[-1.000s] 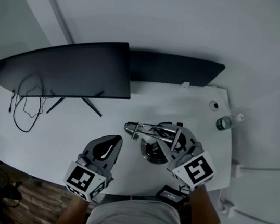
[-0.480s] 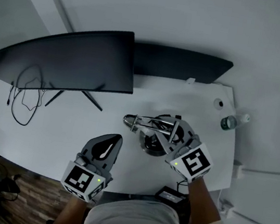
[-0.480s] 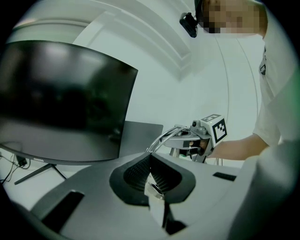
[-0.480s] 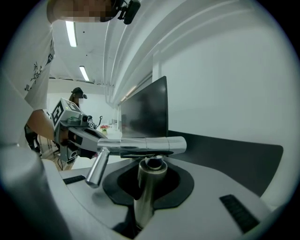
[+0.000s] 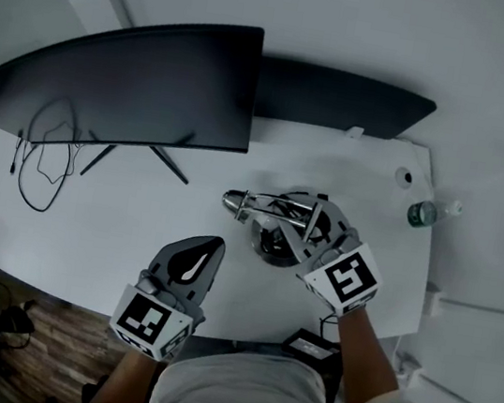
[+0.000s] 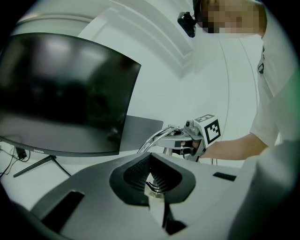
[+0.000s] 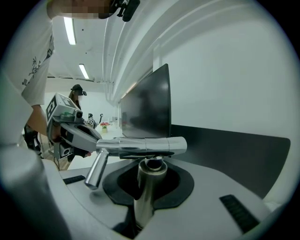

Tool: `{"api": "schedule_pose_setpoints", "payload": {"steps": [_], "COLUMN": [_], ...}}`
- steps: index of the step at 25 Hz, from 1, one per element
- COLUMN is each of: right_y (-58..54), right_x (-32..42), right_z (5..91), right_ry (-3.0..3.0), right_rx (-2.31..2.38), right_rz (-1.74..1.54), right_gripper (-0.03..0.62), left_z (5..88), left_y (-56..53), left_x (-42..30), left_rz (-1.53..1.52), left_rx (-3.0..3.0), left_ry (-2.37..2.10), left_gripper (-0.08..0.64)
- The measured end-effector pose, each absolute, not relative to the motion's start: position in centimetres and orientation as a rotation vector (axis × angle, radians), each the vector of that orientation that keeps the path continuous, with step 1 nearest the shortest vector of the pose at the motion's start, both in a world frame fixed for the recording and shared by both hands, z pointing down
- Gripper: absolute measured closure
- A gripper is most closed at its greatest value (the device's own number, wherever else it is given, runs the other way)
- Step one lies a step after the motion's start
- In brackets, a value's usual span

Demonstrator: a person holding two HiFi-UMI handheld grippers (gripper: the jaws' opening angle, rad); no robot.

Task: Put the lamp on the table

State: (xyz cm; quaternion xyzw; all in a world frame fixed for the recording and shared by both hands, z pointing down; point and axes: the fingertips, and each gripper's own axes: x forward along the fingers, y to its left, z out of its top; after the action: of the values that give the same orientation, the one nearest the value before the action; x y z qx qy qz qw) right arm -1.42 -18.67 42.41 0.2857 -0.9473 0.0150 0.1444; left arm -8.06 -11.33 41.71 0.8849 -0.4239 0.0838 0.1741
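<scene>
We're pinching the chrome tubular lamp's [image 7: 140, 145] post in the right gripper [image 7: 149, 187], left gripper [image 6: 152, 176] pressed together; it's risking swivelling, tipping onto the white table [image 5: 125, 223].

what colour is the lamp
The lamp is shiny silver metal; clearest in the right gripper view.

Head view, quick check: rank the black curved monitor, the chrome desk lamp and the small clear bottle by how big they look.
1. Black curved monitor, by far the largest.
2. Chrome desk lamp, clearly smaller.
3. Small clear bottle, smallest.
Gaps are wide; nearness changes nothing.
</scene>
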Motion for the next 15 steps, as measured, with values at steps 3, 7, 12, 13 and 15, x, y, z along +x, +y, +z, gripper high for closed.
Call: {"api": "schedule_pose_setpoints", "payload": {"steps": [3,7,12,13,15], "right_y": [-18.9,-19.5,-20.2,-20.3,-20.5], "right_x": [-1.6,-1.8,-2.0,-2.0,-2.1], "right_z": [42.8,43.3,43.6,43.6,43.8], "right_ry": [-2.725,-2.720,-2.716,-2.717,-2.719], "right_rx": [0.830,0.849,0.853,0.853,0.852], "right_rz": [0.045,0.059,0.055,0.053,0.051], "right_gripper": [0.535,0.535,0.535,0.535,0.535], "left_z": [42.2,42.4,42.8,42.9,43.0], "left_y": [-11.2,-11.3,-11.5,-11.5,-11.4], "left_x": [-8.2,-8.7,-9.3,-9.4,-9.5], "left_rz": [0.247,0.251,0.264,0.263,0.264], "left_rx": [2.506,2.490,2.482,2.479,2.479], "left_ry": [-1.191,-1.196,-1.195,-1.197,-1.197], "left_gripper": [0.557,0.557,0.557,0.557,0.557]}}
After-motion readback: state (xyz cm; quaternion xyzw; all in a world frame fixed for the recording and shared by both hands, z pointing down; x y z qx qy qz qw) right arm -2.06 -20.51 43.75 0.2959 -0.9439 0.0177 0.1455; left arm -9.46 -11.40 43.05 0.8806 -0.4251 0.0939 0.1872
